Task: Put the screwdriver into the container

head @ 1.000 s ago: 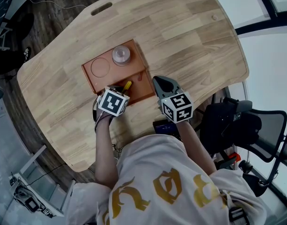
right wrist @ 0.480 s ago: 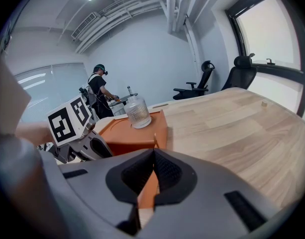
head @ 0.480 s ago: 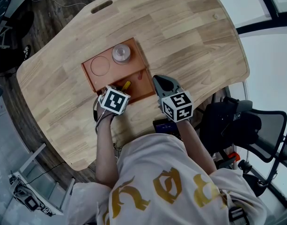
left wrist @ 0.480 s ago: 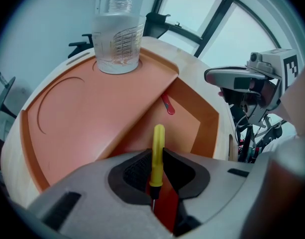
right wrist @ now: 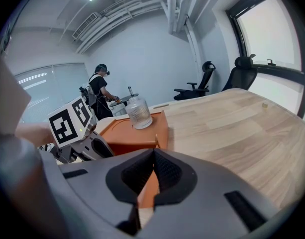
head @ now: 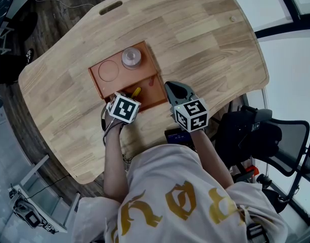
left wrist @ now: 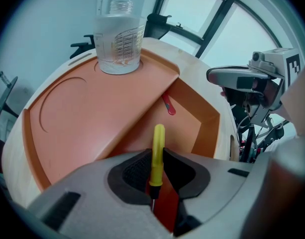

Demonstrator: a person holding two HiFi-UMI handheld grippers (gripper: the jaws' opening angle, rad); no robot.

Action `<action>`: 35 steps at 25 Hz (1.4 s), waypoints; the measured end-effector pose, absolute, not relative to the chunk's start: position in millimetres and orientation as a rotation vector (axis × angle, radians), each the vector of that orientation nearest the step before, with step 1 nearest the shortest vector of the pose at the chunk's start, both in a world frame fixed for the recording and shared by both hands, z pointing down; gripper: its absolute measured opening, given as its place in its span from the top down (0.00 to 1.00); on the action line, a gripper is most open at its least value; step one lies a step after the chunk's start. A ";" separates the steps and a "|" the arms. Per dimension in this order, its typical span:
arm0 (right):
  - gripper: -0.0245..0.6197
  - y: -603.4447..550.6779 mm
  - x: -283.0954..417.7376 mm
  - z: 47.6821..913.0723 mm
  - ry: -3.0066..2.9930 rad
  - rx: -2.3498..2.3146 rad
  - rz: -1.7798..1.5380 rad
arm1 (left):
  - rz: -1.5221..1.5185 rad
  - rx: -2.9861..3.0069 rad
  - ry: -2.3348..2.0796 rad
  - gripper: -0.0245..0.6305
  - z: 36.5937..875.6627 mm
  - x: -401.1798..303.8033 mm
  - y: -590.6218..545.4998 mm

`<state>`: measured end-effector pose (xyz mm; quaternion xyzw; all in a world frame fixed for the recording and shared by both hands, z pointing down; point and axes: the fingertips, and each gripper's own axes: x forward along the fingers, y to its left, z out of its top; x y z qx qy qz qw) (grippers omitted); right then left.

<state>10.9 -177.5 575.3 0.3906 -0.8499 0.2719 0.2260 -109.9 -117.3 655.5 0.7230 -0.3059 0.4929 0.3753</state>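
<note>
The yellow-handled screwdriver (left wrist: 157, 153) is clamped between the jaws of my left gripper (left wrist: 156, 176), its handle pointing out over the deep compartment of the orange container (left wrist: 82, 128). In the head view the same screwdriver (head: 136, 91) pokes from the left gripper (head: 125, 99) at the near edge of the container (head: 144, 75). My right gripper (head: 176, 91) hovers just right of the container with its jaws shut and nothing in them; in its own view the right gripper (right wrist: 153, 158) points at the container's corner (right wrist: 142, 128).
A clear plastic jar (head: 130, 58) stands on the container's flat upper part beside a round recess (head: 107, 71). A small red object (left wrist: 168, 105) lies in the deep compartment. The wooden table (head: 205, 34) extends far and right. An office chair (head: 261, 135) stands at right.
The left gripper with the screwdriver has shifted slightly since a second ago and has held still since. The right gripper has not moved.
</note>
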 end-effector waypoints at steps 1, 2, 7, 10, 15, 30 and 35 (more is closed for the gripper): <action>0.95 -177.4 10.8 575.1 -2.344 1.076 0.748 | 1.261 1.852 -0.785 0.85 655.1 -110.5 -116.9; 0.95 -177.5 10.7 574.7 -2.346 1.076 0.747 | 1.259 1.854 -0.788 0.85 654.6 -111.0 -117.0; 0.95 -178.6 9.9 572.8 -2.352 1.072 0.744 | 1.250 1.861 -0.799 0.85 651.6 -112.0 -118.9; 0.95 -177.4 9.8 571.9 -2.355 1.066 0.741 | 1.245 1.863 -0.799 0.85 650.3 -110.4 -117.8; 0.95 -175.7 12.1 570.5 -2.360 1.065 0.737 | 1.240 1.870 -0.809 0.84 648.9 -108.5 -115.4; 0.95 -170.8 4.9 551.2 -2.414 1.039 0.690 | 1.085 1.949 -1.022 0.83 601.3 -119.2 -131.2; 0.95 -165.6 -1.9 536.7 -2.453 1.021 0.646 | 0.969 2.006 -1.148 0.92 572.0 -126.3 -132.2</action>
